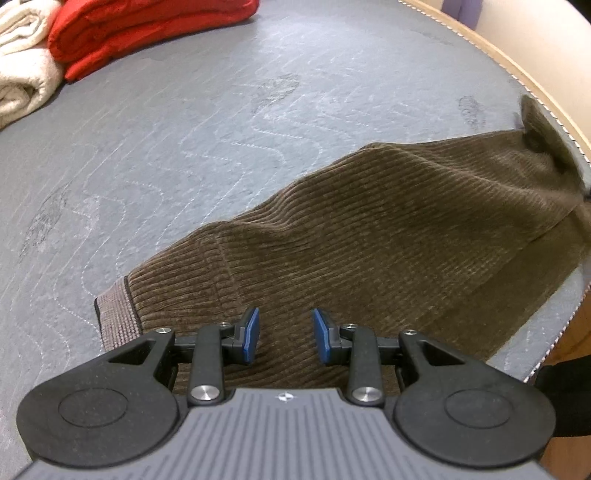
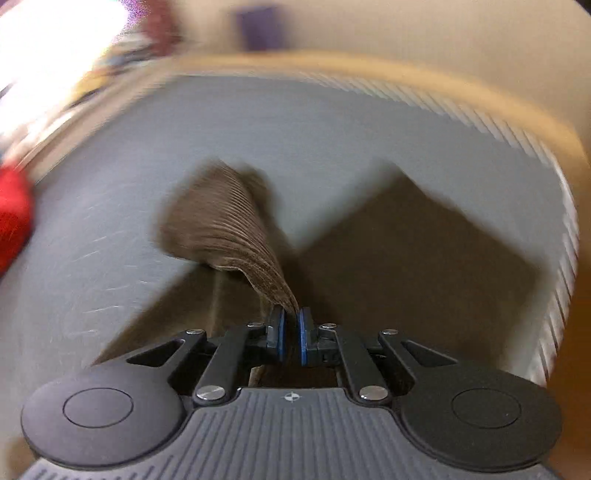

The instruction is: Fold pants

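left wrist: pants [image 1: 369, 236] on grey mattress [image 1: 221, 122] (quilted)

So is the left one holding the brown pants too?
No, the left gripper hangs open over the brown pants, its jaws apart with nothing clamped between them.

surface: grey quilted mattress [image 1: 221, 129] with wavy stitching
lower right: brown corduroy pants [image 1: 369, 229] lying on it
upper left: red blanket [image 1: 140, 33], cream towels [image 1: 22, 66]
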Action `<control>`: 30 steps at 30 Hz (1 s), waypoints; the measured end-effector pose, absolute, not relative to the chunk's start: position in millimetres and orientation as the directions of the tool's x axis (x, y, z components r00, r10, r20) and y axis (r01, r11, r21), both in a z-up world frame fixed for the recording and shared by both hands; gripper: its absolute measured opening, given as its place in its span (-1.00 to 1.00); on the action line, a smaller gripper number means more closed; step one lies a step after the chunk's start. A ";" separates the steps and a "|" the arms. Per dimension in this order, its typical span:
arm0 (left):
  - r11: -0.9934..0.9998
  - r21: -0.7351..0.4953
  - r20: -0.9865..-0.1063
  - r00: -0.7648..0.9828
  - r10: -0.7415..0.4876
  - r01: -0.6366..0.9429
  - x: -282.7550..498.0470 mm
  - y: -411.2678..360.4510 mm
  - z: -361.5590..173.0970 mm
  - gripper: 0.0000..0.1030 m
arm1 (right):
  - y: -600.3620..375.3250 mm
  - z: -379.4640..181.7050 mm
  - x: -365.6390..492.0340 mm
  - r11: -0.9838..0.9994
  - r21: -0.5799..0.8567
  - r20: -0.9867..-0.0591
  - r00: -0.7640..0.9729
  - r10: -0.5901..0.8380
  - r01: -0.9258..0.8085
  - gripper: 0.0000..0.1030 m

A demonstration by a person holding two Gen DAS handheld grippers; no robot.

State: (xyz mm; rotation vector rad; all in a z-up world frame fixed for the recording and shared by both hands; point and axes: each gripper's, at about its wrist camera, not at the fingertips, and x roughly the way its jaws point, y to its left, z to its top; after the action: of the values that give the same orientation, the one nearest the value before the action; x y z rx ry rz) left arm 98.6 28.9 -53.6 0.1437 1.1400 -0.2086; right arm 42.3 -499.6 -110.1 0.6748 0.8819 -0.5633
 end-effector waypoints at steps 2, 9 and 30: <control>0.968 0.001 -0.910 0.401 -0.103 0.251 96.8 24.1 -52.7 -0.31 | -519.8 -122.5 23.8 0.637 0.302 -0.863 0.487 -0.133 0.709 -0.78; 0.954 -0.043 -0.921 0.357 -0.153 0.298 90.2 14.7 -60.0 -0.27 | -539.6 -108.5 15.5 0.714 0.343 -0.735 0.648 -0.201 0.611 -0.03; 0.929 0.028 -0.973 0.221 -0.058 0.370 79.2 44.9 -107.6 0.17 | -550.5 -165.1 107.3 0.812 0.196 -0.748 0.619 -0.239 0.550 0.06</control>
State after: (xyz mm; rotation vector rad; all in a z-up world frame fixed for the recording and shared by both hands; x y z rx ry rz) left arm 79.2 44.9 -107.6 0.2775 1.3190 -0.3010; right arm 107.3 -550.5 -165.1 0.4345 0.7807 -0.4704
